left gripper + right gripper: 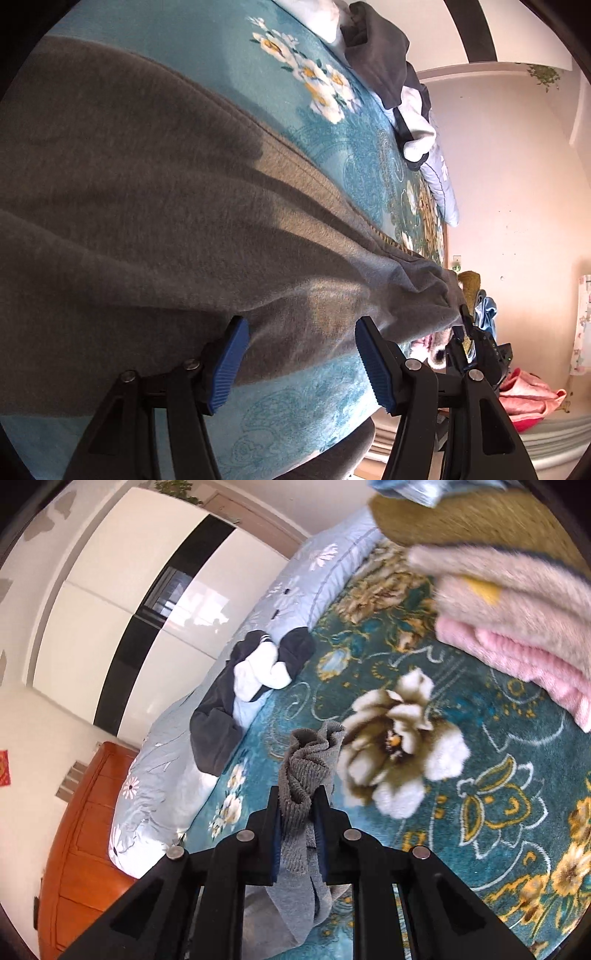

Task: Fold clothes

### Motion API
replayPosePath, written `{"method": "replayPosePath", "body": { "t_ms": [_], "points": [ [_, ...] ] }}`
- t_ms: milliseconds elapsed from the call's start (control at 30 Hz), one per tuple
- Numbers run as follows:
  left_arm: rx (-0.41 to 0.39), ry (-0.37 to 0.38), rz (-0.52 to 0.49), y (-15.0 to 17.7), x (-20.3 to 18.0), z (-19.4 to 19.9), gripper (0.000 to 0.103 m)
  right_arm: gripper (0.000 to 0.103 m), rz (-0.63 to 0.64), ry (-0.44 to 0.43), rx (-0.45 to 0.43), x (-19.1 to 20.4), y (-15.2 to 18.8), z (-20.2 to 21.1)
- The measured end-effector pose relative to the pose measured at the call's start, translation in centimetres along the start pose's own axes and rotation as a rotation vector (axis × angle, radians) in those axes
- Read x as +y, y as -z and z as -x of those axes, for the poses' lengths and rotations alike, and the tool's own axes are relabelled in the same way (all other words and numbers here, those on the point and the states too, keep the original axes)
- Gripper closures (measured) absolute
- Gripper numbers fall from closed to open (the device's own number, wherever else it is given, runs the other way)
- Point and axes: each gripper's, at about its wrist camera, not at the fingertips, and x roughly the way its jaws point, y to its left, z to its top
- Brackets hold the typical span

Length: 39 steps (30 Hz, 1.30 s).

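A grey sweater (155,206) lies stretched across the teal flowered blanket (295,413) of a bed. Low in the left wrist view, my left gripper (301,326) is open, its blue pads (229,365) standing wide apart over the sweater's near edge without pinching it. The sweater narrows to the right into a bunched end (424,295), where the right gripper (467,332) holds it. In the right wrist view my right gripper (299,794) is shut on that grey ribbed end (310,760), which sticks up past the fingertips while the rest hangs below.
A stack of folded pink, beige and olive clothes (517,602) sits on the blanket (480,794) at the upper right. A dark and white heap of clothes (258,672) rests against a pale blue quilt (166,775). A wooden cabinet (85,830) and white wardrobe (110,590) stand beyond.
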Motion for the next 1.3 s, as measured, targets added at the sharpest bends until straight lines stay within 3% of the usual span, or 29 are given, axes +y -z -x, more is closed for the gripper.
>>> {"method": "replayPosePath", "body": {
  "t_ms": [233,367,533,800,933,1033,1100,1233,1300],
  "points": [
    [-0.124,0.039,0.069,-0.7,2.6,5.2,0.039,0.087,0.302,-0.055,0.066,10.7,2.6,-1.3],
    [-0.198,0.048,0.100,-0.6,4.4,8.4,0.039,0.087,0.466,-0.082,0.158,16.5,6.3,-4.4],
    [-0.266,0.053,0.143,-0.3,6.8,11.7,0.037,0.087,0.643,-0.104,0.306,21.7,13.2,-9.0],
    [-0.297,0.031,0.187,0.3,9.0,13.7,0.037,0.087,0.822,-0.073,0.538,23.5,25.6,-15.2],
    [-0.305,0.018,0.202,0.3,9.6,14.2,0.037,0.087,0.870,-0.048,0.599,23.4,29.0,-16.4],
    [-0.305,0.014,0.209,0.1,9.6,14.0,0.037,0.083,0.896,-0.042,0.605,23.5,29.7,-16.7],
    [-0.304,0.014,0.212,0.0,9.5,13.8,0.037,0.077,0.843,-0.086,0.635,23.2,29.5,-16.8],
    [-0.293,0.008,0.196,-0.5,8.8,13.0,0.037,0.074,0.743,-0.191,0.608,22.1,27.0,-14.7],
    [-0.281,0.003,0.185,-0.8,8.3,12.2,0.037,0.071,0.660,-0.188,0.548,20.4,24.4,-13.1]
  ]
}}
